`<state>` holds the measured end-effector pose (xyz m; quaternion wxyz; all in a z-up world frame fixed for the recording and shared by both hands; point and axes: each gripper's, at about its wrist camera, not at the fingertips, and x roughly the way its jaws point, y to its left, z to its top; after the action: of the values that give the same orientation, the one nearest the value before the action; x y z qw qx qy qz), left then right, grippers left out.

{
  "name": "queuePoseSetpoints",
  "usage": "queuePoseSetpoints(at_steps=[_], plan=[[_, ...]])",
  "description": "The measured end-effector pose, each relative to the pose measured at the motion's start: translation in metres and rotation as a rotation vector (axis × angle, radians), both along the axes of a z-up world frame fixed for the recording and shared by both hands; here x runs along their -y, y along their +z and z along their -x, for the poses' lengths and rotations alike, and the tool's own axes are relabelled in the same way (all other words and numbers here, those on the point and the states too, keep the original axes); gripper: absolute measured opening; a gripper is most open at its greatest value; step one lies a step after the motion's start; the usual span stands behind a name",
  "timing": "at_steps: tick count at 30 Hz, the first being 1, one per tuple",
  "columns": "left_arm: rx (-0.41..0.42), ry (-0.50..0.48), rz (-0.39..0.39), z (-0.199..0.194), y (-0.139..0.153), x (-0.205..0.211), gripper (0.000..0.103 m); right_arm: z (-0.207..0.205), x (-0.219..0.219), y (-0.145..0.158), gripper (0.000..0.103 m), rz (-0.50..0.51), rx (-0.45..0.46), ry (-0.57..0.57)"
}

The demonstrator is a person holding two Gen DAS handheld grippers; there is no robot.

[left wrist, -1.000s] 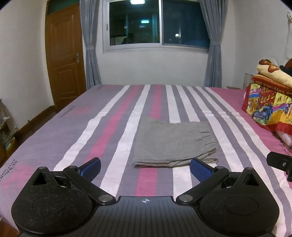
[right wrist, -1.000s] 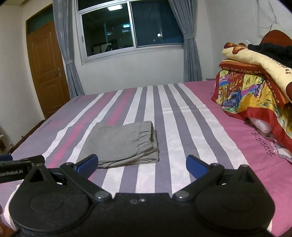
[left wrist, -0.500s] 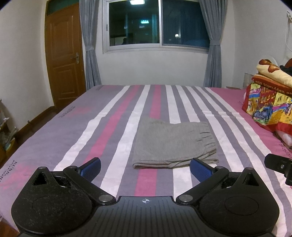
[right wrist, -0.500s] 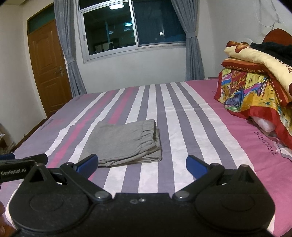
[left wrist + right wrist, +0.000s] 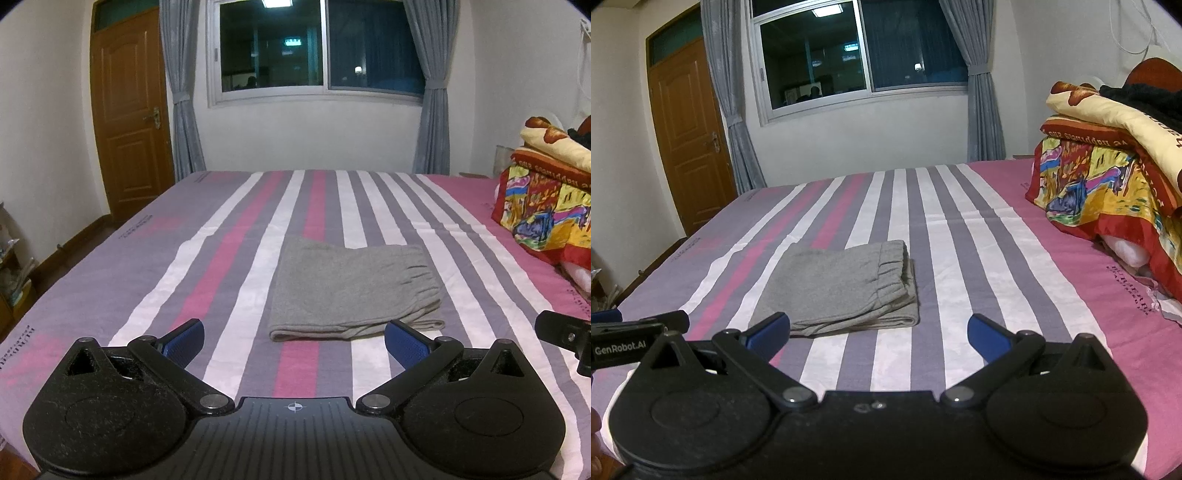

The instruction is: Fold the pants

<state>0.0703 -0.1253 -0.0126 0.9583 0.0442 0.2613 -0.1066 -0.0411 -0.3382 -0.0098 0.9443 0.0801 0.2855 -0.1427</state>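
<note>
The grey pants [image 5: 352,290] lie folded into a compact rectangle on the striped bed [image 5: 229,258], elastic waistband to the right. They also show in the right wrist view [image 5: 842,286]. My left gripper [image 5: 293,343] is open and empty, held just short of the pants' near edge. My right gripper [image 5: 879,334] is open and empty, near the pants' right front corner. The tip of the right gripper shows at the left wrist view's right edge [image 5: 565,338], and the left gripper shows at the right wrist view's left edge [image 5: 631,332].
A pile of colourful folded quilts [image 5: 1108,177] sits on the bed's right side. A wooden door [image 5: 129,110] stands far left. A window with grey curtains [image 5: 317,48] is on the far wall. Clutter sits on the floor at the left [image 5: 14,273].
The right wrist view has shifted slightly, so the pants sit a little further right and higher in it. The left gripper has barely moved. The pants have not moved.
</note>
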Motion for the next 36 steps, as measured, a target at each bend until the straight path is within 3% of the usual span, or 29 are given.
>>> queuePoseSetpoints(at_steps=[36], plan=[[-0.011, -0.033, 0.023, -0.011, -0.015, 0.006, 0.103, -0.02, 0.005, -0.016, 0.103, -0.01, -0.037, 0.04]])
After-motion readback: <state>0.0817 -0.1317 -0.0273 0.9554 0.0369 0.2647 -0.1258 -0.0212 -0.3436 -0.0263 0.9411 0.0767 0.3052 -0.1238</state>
